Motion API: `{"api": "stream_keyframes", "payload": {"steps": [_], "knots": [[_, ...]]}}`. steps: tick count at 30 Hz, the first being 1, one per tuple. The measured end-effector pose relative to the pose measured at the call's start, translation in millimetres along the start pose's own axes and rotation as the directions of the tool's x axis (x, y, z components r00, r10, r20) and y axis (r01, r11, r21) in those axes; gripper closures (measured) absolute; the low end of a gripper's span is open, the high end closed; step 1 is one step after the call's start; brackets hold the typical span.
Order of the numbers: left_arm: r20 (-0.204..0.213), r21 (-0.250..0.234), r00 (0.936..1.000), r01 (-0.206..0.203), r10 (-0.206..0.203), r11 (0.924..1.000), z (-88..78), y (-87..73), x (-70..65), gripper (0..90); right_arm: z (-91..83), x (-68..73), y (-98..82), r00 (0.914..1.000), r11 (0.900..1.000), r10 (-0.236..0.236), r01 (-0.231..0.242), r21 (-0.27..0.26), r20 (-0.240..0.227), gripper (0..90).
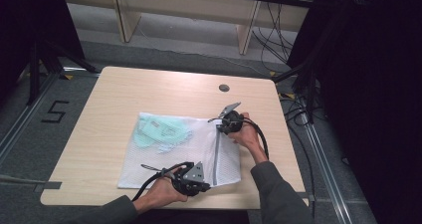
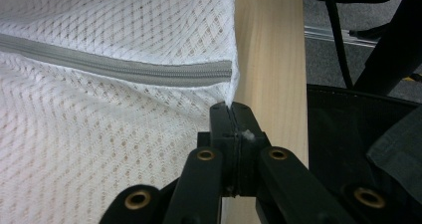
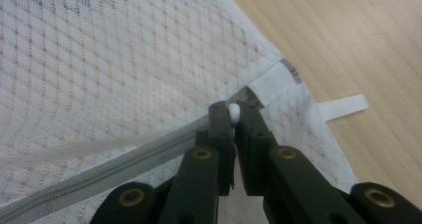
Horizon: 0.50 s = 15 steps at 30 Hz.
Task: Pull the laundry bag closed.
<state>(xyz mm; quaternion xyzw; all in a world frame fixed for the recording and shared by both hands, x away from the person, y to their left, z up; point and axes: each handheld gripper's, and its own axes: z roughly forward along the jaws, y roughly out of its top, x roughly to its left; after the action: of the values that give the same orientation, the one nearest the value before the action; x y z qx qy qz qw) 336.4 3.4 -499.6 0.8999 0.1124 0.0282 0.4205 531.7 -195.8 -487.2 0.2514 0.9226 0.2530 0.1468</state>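
1. The white mesh laundry bag (image 1: 184,152) is lying flat on the wooden table (image 1: 109,114), with a pale green garment (image 1: 159,132) inside.
2. The left gripper (image 2: 231,109) is pinching the bag's near corner, beside the end of the grey zipper (image 2: 124,69) — jaws clamped on the fabric.
3. The right gripper (image 3: 233,112) is squeezing the white zipper pull (image 3: 233,113) at the far end.
4. Best, I judge, to keep the corner anchored and draw the pull straight along the zipper line — no lifting.

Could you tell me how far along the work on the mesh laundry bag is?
Done: a green item sits inside the mesh bag. In hand: the left gripper pinches the bag's corner and the right gripper holds the white zipper pull. Left: any further zipper travel.
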Motion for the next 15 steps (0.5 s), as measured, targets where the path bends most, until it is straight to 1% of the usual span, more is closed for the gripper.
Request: {"api": "stream_keyframes", "payload": {"steps": [1, 2, 4, 5, 6, 8, 9, 10, 12, 13, 14, 15], "knots": [[0.002, -0.002, 1.0000, 0.001, -0.001, 1.0000, -0.2, 0.1, 0.0, 89.6, 0.7, 0.7, 0.0, 0.9999, 1.000, 0.012, -0.012, -0.006, -0.001, 86.7], [0.000, -0.003, 1.0000, 0.002, -0.002, 1.0000, -0.1, 0.1, 0.0, 89.5, -0.2, -0.6, 0.9, 1.0000, 1.000, 0.004, -0.004, 0.005, 0.004, 86.7], [0.010, -0.002, 1.0000, 0.003, -0.003, 1.0000, 0.2, -0.1, 0.3, 89.6, 1.3, -1.5, 1.4, 0.9999, 1.000, 0.002, -0.002, -0.002, 0.012, 86.7], [0.007, -0.006, 0.9999, 0.010, -0.010, 0.9999, 0.2, -0.1, -0.9, 89.5, 0.9, -1.2, 1.5, 0.9998, 1.000, 0.013, -0.013, 0.005, 0.017, 86.7], [0.007, -0.005, 1.0000, 0.007, -0.007, 1.0000, 0.2, 0.0, -1.0, 89.5, 2.9, -2.7, 1.2, 0.9999, 1.000, 0.008, -0.008, -0.006, 0.007, 86.7], [0.007, -0.002, 1.0000, 0.003, -0.003, 1.0000, 0.0, -0.1, -0.1, 89.6, 2.1, -3.7, 1.6, 0.9998, 1.000, 0.008, -0.008, -0.002, 0.018, 86.7], [0.005, 0.000, 1.0000, 0.002, -0.002, 1.0000, -0.2, -0.1, 0.0, 89.6, 2.5, -4.2, 2.0, 0.9999, 1.000, 0.008, -0.008, -0.004, 0.015, 86.7], [0.009, -0.005, 0.9999, 0.009, -0.009, 0.9999, -0.2, -0.1, -0.1, 89.5, 2.3, -4.7, 2.2, 0.9999, 1.000, 0.006, -0.006, -0.002, 0.013, 86.7], [0.003, -0.011, 0.9999, 0.012, -0.012, 0.9999, 0.0, -0.6, 0.3, 89.5, 2.5, -4.3, 2.1, 0.9997, 1.000, 0.018, -0.018, -0.005, 0.015, 86.7], [0.004, 0.002, 1.0000, 0.005, -0.005, 1.0000, -1.0, -0.5, 1.2, 89.5, 2.7, -4.6, 2.3, 0.9996, 1.000, 0.019, -0.019, -0.005, 0.019, 86.7], [0.008, -0.003, 0.9999, 0.011, -0.011, 0.9999, -0.8, -0.6, 0.7, 89.5, 3.4, -4.7, 2.3, 0.9996, 1.000, 0.018, -0.018, -0.009, 0.021, 86.7], [0.006, -0.004, 0.9999, 0.012, -0.012, 0.9999, -0.5, -0.8, 0.2, 89.5, 3.0, -4.9, 2.9, 0.9994, 1.000, 0.024, -0.024, -0.002, 0.025, 86.7]]}}
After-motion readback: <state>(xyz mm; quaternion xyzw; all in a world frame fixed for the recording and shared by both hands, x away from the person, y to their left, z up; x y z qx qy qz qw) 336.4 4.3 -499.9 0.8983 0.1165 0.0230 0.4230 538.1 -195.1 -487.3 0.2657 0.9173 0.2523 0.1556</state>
